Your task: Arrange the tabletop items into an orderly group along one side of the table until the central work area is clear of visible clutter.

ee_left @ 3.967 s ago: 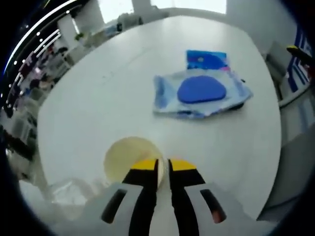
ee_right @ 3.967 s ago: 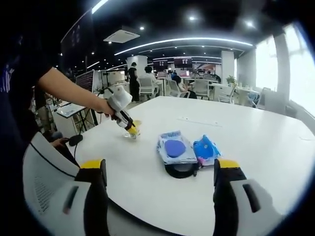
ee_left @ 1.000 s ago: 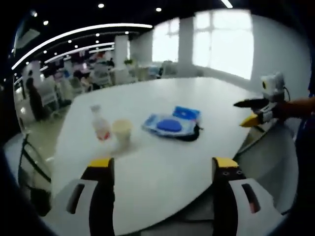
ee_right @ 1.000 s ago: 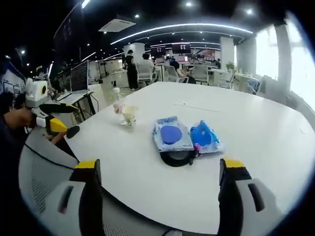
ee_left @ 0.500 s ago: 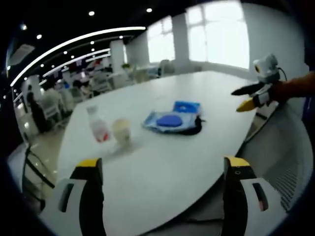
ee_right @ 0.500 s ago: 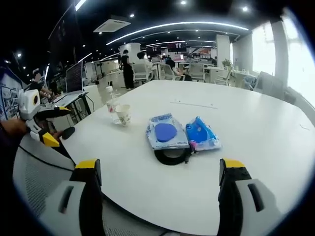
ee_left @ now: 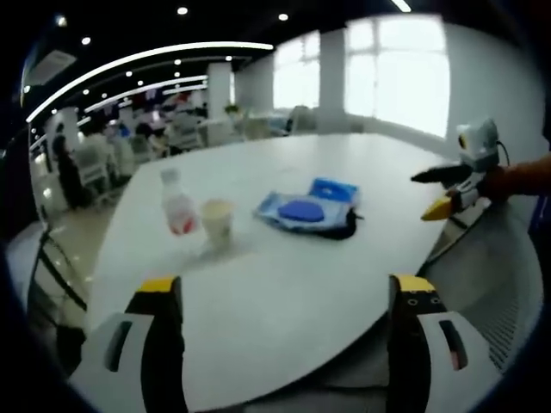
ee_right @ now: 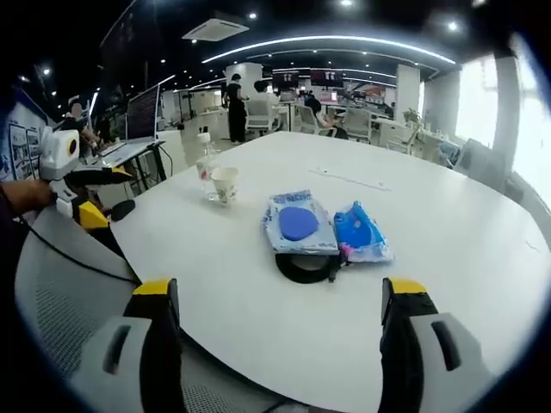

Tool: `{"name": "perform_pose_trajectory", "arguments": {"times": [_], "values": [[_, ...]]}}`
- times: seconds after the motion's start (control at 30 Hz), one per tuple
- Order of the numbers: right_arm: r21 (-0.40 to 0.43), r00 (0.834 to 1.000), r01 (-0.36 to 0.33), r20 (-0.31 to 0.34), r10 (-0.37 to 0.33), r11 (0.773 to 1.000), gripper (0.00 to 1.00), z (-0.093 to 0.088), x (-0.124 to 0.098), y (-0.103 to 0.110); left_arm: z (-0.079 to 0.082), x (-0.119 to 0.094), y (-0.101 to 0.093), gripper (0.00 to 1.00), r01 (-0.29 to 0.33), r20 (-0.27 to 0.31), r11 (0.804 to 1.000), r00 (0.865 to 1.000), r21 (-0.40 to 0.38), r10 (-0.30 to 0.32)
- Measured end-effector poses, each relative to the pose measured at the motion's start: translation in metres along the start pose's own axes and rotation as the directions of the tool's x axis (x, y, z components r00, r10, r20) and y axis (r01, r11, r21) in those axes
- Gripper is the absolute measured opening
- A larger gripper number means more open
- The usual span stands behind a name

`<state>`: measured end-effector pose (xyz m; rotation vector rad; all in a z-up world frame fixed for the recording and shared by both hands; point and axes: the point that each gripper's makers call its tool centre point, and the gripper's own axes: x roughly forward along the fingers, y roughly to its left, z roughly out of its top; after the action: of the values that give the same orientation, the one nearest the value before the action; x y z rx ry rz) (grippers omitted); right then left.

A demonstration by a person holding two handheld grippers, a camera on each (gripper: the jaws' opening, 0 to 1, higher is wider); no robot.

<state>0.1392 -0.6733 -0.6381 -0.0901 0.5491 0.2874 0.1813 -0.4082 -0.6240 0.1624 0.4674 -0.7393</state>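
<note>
Tabletop items sit in two clusters on the white table [ee_right: 448, 258]. In the right gripper view, a small bottle [ee_right: 203, 157] and a pale paper cup [ee_right: 225, 184] stand just beside each other at upper left of centre. A blue-printed wipes pack [ee_right: 299, 224], a smaller bright blue pouch [ee_right: 361, 232] and a black ring-shaped object [ee_right: 304, 266] tucked under the pack's near edge lie together at centre. In the left gripper view the same bottle [ee_left: 178, 206] and cup [ee_left: 217, 221] stand left of centre, with the pack [ee_left: 301, 212] to their right.

Both tools hang back off the table's near edge, holding nothing. The left gripper [ee_left: 280, 297] has its yellow-tipped jaws spread wide; the right gripper [ee_right: 280, 297] is likewise spread wide. Each also shows in the other's view, at the frame edge.

By my judgement this is a pause between moves: the bottle and cup look grouped, while the pack, pouch and ring occupy the middle. The next move probably calls for a reach to the centre and a slide or lift of the soft items toward the bottle and cup.

The pack and pouch look like glossy, crinkly film, flat and floppy, likely to sag if pinched at one corner. The ring seems stiffer, dark and matte. The cup is light and tapered; the bottle is clear plastic with a reddish label. The tabletop is smooth and rounded at the edge.
</note>
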Motion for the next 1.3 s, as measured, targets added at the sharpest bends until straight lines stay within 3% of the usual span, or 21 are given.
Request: {"name": "perform_pose_trajectory", "arguments": {"times": [0.2, 0.3, 0.4, 0.6, 0.9, 1.0, 1.1, 1.17, 1.2, 1.3], "values": [[0.051, 1.000, -0.017, -0.016, 0.018, 0.999, 0.97, 0.000, 0.011, -0.007, -0.005, 0.002, 0.010, 0.94, -0.029, -0.001, 0.999, 1.000, -0.033, 0.029], [0.085, 0.999, -0.036, -0.012, 0.037, 0.996, 0.96, 0.001, 0.022, -0.005, -0.008, 0.004, 0.013, 0.96, -0.033, 0.001, 0.999, 0.999, 0.012, 0.033], [0.089, 0.998, -0.059, -0.023, 0.062, 0.994, 0.94, -0.001, 0.036, 0.001, -0.014, 0.004, 0.016, 0.96, -0.032, -0.025, 0.999, 0.999, -0.009, 0.032], [0.090, 0.994, -0.104, -0.033, 0.107, 0.990, 0.91, -0.001, 0.061, 0.009, -0.010, 0.002, 0.016, 0.96, -0.031, 0.003, 0.999, 1.000, 0.007, 0.031], [0.193, 0.990, -0.123, -0.045, 0.134, 0.973, 0.82, -0.006, 0.094, 0.004, -0.014, 0.002, 0.017, 0.94, -0.032, -0.021, 0.998, 0.999, 0.048, 0.033], [0.325, 0.990, -0.127, -0.023, 0.142, 0.937, 0.75, -0.003, 0.103, 0.000, -0.016, 0.002, 0.019, 0.94, -0.035, -0.026, 0.999, 0.999, 0.041, 0.036], [0.399, 0.989, -0.118, -0.033, 0.143, 0.909, 0.69, -0.005, 0.111, -0.007, -0.016, 0.001, 0.020, 0.93, -0.041, -0.029, 0.998, 0.999, 0.043, 0.043], [0.486, 0.988, -0.120, -0.029, 0.153, 0.866, 0.61, -0.005, 0.116, -0.008, -0.017, 0.002, 0.021, 0.93, -0.043, -0.033, 0.998, 0.998, 0.046, 0.044], [0.542, 0.987, -0.124, -0.020, 0.160, 0.831, 0.60, -0.004, 0.120, -0.010, -0.017, 0.002, 0.021, 0.92, -0.042, -0.035, 0.998, 0.998, 0.047, 0.044], [0.606, 0.991, -0.090, -0.026, 0.133, 0.790, 0.56, -0.005, 0.128, -0.018, -0.019, 0.002, 0.020, 0.91, -0.037, -0.044, 0.998, 0.998, 0.055, 0.040]]}}
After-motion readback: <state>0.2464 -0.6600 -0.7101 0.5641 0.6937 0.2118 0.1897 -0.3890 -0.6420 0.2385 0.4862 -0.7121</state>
